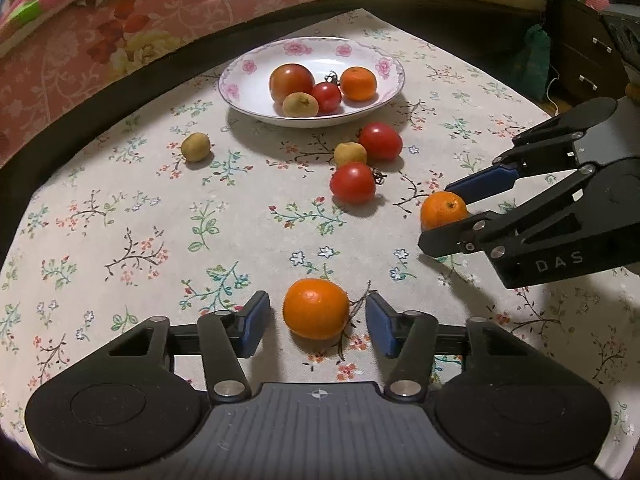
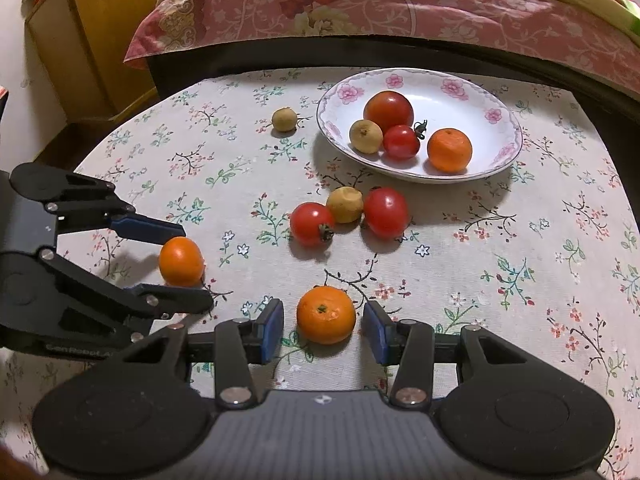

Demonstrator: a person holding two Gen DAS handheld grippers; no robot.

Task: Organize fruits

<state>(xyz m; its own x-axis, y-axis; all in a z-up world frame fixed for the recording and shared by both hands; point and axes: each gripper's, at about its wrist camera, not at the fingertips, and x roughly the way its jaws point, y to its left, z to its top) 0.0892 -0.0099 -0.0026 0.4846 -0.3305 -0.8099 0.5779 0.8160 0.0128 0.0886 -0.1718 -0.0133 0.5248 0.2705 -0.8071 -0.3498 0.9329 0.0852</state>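
Observation:
A white floral plate (image 1: 376,54) (image 2: 496,96) at the back holds a large tomato, a small tomato, a yellow fruit and an orange. My left gripper (image 1: 318,322) (image 2: 192,270) is open around an orange (image 1: 316,308) (image 2: 181,261) lying on the table, pads apart from it. My right gripper (image 2: 324,328) (image 1: 440,216) is open around a second orange (image 2: 326,314) (image 1: 443,209), also on the table. Two tomatoes (image 1: 353,182) (image 1: 380,140) and a yellow fruit (image 1: 350,154) lie between the grippers and the plate. Another yellow fruit (image 1: 196,146) (image 2: 284,119) lies alone.
The round table has a floral cloth (image 1: 120,220) (image 2: 520,260). A bed with a pink floral cover (image 1: 100,32) (image 2: 400,4) borders the far edge. A yellow cabinet (image 2: 100,32) stands far left in the right wrist view; dark drawers (image 1: 580,60) stand far right in the left wrist view.

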